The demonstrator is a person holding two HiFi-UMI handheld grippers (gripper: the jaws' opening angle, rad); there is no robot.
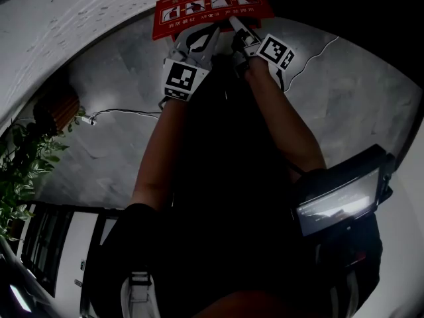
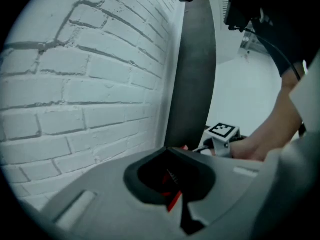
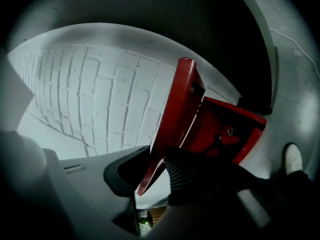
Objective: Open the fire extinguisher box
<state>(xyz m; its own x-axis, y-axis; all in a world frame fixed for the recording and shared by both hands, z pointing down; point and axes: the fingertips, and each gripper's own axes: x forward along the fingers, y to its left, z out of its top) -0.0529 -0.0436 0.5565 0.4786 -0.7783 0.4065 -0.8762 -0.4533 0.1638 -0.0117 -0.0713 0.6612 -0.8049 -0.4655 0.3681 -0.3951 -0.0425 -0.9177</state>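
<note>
The fire extinguisher box's red lid (image 1: 211, 6), with white instruction pictures on it, is raised at the top of the head view. Both grippers hold its near edge side by side. My left gripper (image 1: 197, 44) is shut on that edge; in the left gripper view only a thin red sliver of the lid (image 2: 173, 200) shows between the closed jaws. My right gripper (image 1: 238, 32) grips the same edge further right. In the right gripper view the lid (image 3: 175, 109) stands tilted, pinched against the ribbed pad, and the red box body (image 3: 235, 129) shows behind it.
A white brick wall (image 2: 75, 84) rises behind the box, beside a dark grey upright panel (image 2: 196, 59). A thin white cable (image 1: 122, 110) lies on the grey floor, and a potted plant (image 1: 20, 171) stands at the left. A shoe (image 3: 293, 157) shows near the box.
</note>
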